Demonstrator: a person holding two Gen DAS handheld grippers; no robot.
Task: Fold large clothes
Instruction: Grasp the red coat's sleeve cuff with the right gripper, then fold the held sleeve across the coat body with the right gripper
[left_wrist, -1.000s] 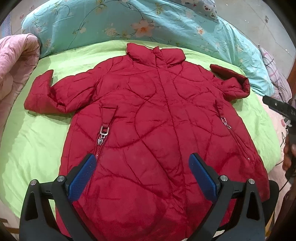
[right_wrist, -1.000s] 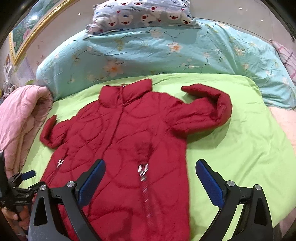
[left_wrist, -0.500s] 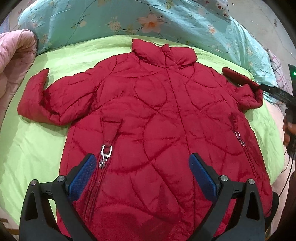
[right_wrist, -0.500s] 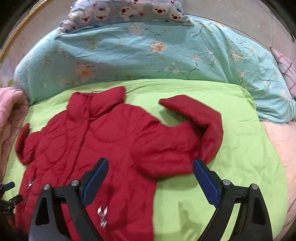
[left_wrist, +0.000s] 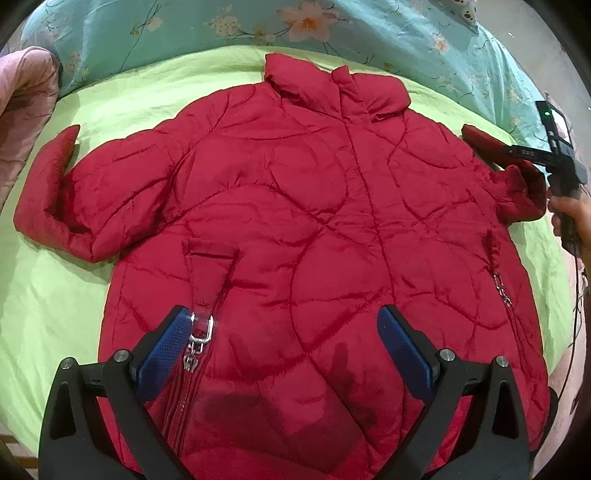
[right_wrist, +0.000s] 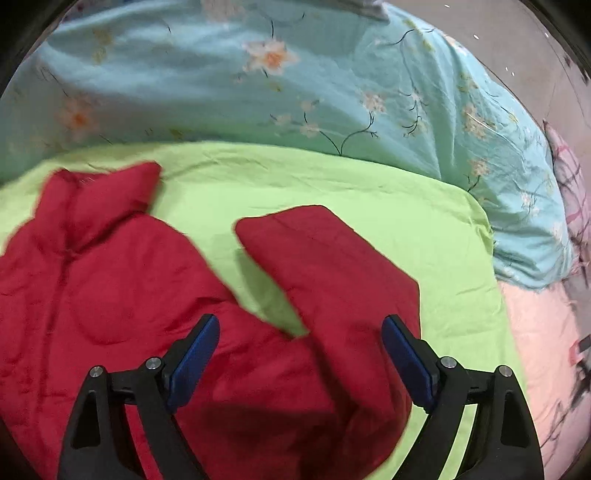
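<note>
A red quilted jacket (left_wrist: 295, 221) lies front up and spread flat on a green sheet (left_wrist: 55, 295), collar at the far side. My left gripper (left_wrist: 284, 321) hovers open over its lower front, the left fingertip by the metal pocket zip pull (left_wrist: 201, 332). In the right wrist view, my right gripper (right_wrist: 301, 325) hangs above the bent right sleeve (right_wrist: 332, 266). Its jaws are closing. The sleeve shows between them, but the pads do not press on it. The right gripper (left_wrist: 554, 155) and the hand (left_wrist: 569, 214) holding it also appear by that sleeve's cuff.
A teal floral quilt (right_wrist: 258, 92) is piled along the far side of the bed. A pink quilt (left_wrist: 26, 103) lies bunched at the left. Pink bedding (right_wrist: 543, 332) borders the green sheet (right_wrist: 332, 177) on the right.
My left gripper has moved up the jacket toward the collar, so the zip pull now sits at its left fingertip. My right gripper has swung right and down over the right sleeve, jaws slightly narrower.
</note>
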